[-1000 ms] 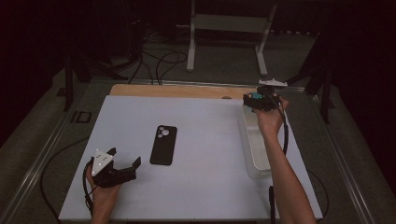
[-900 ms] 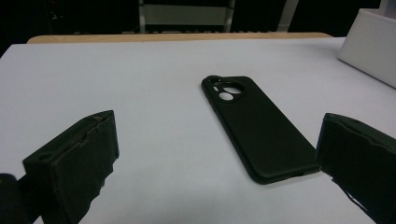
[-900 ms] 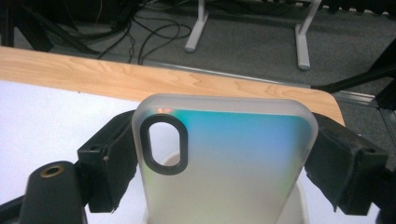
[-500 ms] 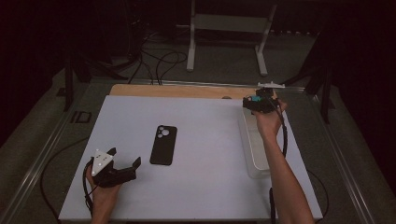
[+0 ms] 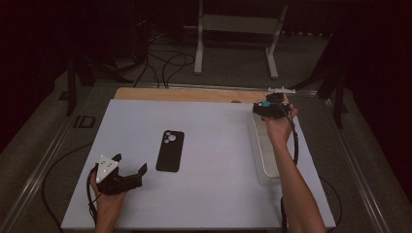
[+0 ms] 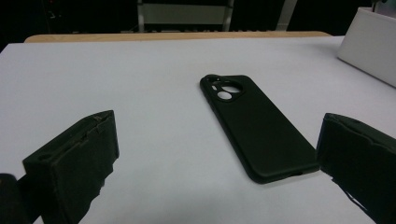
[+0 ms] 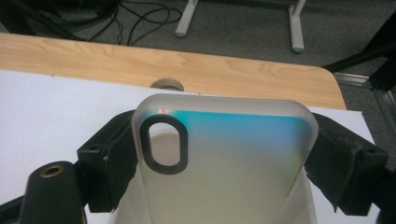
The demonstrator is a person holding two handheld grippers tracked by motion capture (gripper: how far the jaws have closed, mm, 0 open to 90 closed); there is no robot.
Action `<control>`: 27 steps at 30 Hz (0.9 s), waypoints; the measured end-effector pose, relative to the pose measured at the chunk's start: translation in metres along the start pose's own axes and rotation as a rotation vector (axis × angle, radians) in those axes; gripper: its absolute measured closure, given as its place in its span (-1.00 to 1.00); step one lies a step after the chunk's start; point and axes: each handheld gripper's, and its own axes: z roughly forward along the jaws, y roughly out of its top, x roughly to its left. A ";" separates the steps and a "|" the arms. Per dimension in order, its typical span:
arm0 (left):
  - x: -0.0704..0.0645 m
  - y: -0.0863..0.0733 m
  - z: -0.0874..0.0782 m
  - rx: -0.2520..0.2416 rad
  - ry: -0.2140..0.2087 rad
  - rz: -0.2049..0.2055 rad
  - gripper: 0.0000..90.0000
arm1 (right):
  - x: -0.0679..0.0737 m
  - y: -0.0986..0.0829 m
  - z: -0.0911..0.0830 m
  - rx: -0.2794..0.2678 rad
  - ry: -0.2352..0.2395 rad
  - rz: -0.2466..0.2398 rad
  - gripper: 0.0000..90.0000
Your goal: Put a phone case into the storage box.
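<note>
A black phone case [image 5: 170, 150] lies flat on the white table top, camera cut-out at its far end. My left gripper [image 5: 127, 172] rests near the front left, open, pointing at that case [image 6: 252, 126], which lies just beyond the wide-apart jaws with nothing between them. My right gripper [image 5: 269, 108] is held above the far end of a long pale bin [image 5: 265, 165] at the right. In the right gripper view the jaws are shut on the sides of a frosted translucent phone case [image 7: 224, 158] with an oval camera hole and a teal sheen.
The white board [image 5: 214, 126] covers a wooden table whose bare strip [image 5: 194, 94] runs along the far edge. The bin's white wall [image 6: 373, 46] stands to the right of the black case. Cables and a metal stand [image 5: 238, 29] are on the floor beyond.
The right hand with the frosted case has drifted slightly toward the person over the bin's far end. The left gripper and black case have not moved.
</note>
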 end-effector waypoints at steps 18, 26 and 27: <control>0.000 0.000 0.000 -0.001 0.000 0.000 -1.00 | 0.000 0.001 -0.003 0.000 0.000 0.002 -0.78; 0.000 0.000 -0.001 -0.002 0.001 -0.001 -1.00 | 0.006 0.003 -0.017 -0.022 0.044 -0.049 -0.76; 0.000 0.000 -0.001 -0.003 0.001 -0.002 -1.00 | 0.010 0.003 -0.021 -0.022 0.055 -0.070 -0.76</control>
